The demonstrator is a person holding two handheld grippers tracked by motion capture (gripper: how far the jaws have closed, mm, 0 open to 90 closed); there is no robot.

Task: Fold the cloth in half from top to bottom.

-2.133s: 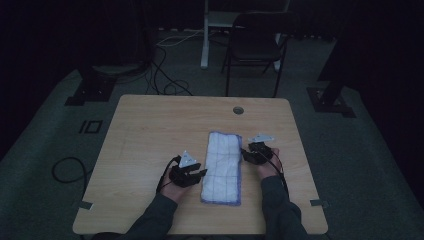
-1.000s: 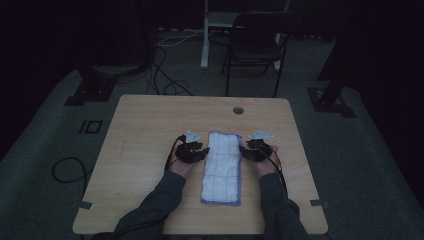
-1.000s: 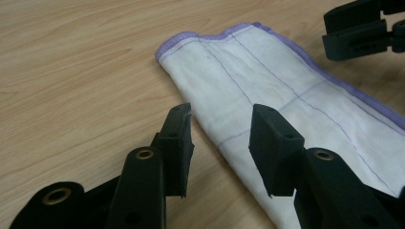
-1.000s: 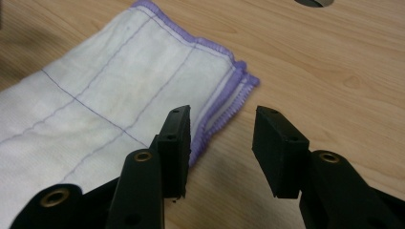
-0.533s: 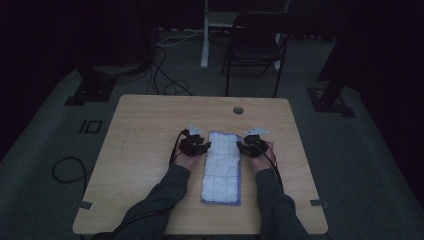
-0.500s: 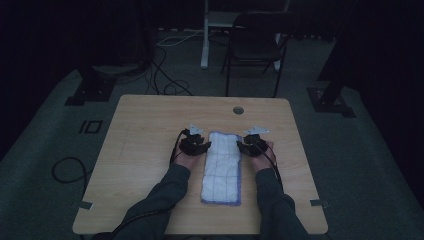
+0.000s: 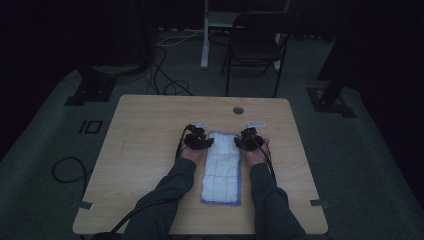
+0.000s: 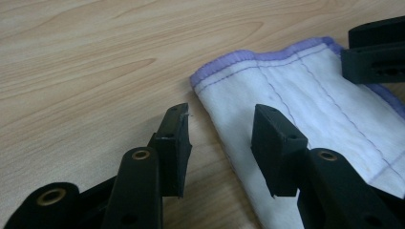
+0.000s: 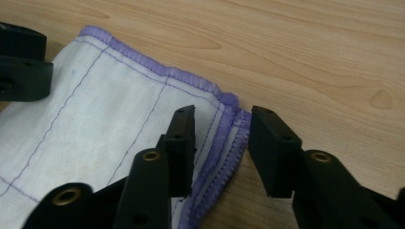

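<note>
Now both grippers sit at the cloth's (image 7: pixel 222 167) far end, mid table (image 7: pixel 145 130). Left gripper (image 8: pixel 219 143): jaws apart, just been opening, straddling the cloth's edge w/o pressing it. Right gripper (image 9: pixel 220 143): jaws apart too, just been opening, purple-hemmed corner between them, not pinched. Cloth lies folded flat, lengthwise btwn the hands.
</note>
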